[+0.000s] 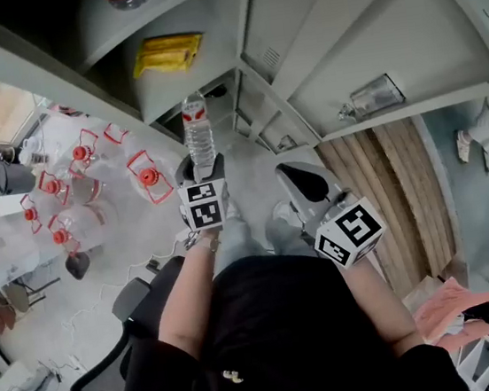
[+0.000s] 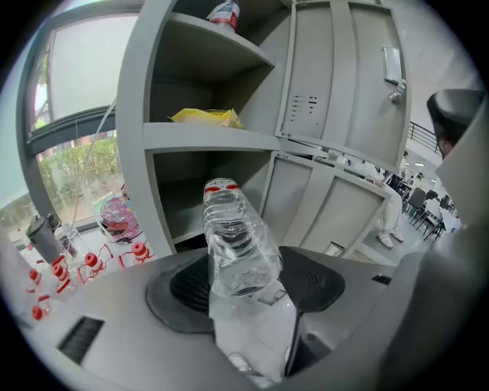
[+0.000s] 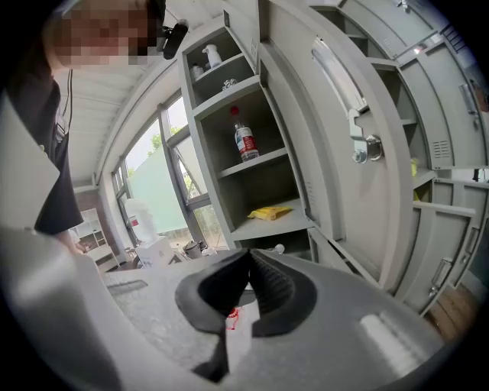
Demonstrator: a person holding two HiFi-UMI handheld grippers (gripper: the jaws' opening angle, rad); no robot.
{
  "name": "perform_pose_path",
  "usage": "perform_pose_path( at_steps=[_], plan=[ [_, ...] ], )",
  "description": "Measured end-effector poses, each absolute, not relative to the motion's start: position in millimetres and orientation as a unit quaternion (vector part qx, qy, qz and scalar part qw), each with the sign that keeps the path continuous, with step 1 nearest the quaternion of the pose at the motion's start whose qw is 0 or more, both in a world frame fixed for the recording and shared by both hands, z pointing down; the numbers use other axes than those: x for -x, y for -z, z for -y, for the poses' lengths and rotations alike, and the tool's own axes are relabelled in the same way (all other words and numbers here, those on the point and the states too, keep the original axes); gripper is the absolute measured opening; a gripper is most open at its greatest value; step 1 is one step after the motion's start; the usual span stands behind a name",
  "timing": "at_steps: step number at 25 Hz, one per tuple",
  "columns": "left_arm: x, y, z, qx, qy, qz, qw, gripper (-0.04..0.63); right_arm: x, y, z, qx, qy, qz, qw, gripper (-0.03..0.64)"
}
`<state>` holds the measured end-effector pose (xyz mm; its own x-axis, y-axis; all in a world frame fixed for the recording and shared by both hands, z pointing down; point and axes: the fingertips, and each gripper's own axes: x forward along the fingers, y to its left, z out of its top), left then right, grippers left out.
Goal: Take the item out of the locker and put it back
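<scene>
left gripper (image 1: 199,171) — clamps clear bottle (image 1: 199,133), before locker (image 1: 219,59) | bottle likely light, thin-walled, slippery — grip mid-body | right gripper (image 3: 248,284) closed, empty

This looks like an office workroom. A bank of grey metal lockers (image 1: 358,41) stands beside a large window (image 2: 72,114). Black swivel chairs (image 1: 108,382) sit on the pale floor (image 1: 135,249), and water-cooler jugs (image 1: 148,178) (red caps and handles) cluster near the lockers.
</scene>
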<state>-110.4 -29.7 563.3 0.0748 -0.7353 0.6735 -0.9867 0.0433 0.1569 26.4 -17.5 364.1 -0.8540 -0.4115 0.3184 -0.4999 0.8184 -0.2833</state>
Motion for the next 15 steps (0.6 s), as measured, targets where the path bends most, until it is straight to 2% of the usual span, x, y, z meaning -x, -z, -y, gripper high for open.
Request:
perform_pose_path(
  at_steps=[15],
  plan=[
    [96,-505,-29,-0.676,-0.204,0.64,0.304,0.278,-18,-367,22,-0.196,-0.168,0.958,0.126,-0.003]
  ],
)
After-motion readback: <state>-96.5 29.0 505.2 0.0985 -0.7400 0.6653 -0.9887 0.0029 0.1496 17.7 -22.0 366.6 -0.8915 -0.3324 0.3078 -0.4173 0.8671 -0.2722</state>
